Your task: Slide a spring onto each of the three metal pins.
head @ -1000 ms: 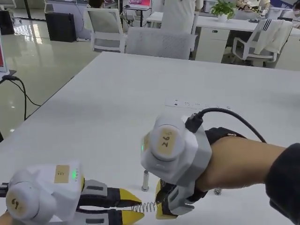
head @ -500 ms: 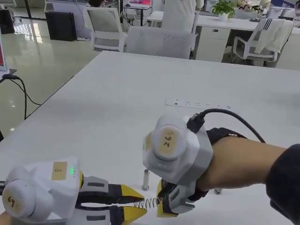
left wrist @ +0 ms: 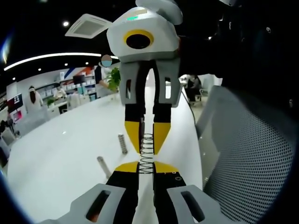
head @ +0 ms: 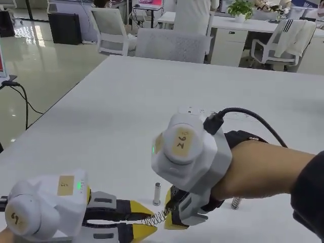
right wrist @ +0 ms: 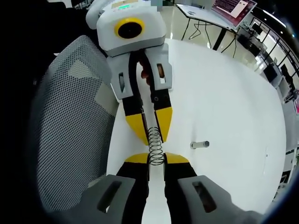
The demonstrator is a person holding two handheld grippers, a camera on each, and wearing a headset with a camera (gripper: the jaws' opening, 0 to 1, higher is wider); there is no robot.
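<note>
A thin wire spring spans the gap between my two grippers low in the head view. My left gripper is shut on its near end, yellow tips pointing right. My right gripper is shut on the other end and points down-left. The spring runs from my left gripper up to the right gripper's yellow fingers. From the other side, the spring leaves my right gripper. A bare metal pin stands just behind the spring. Another pin wearing a spring stands right of my forearm.
The white table stretches far back, with a power strip set into it. Grey chairs stand beyond the far edge. A mesh chair back sits close behind the grippers. The bare pin shows beside the spring.
The right gripper has lifted and tilted a little, so the spring now slants up toward it instead of lying level. The left gripper has barely shifted.
</note>
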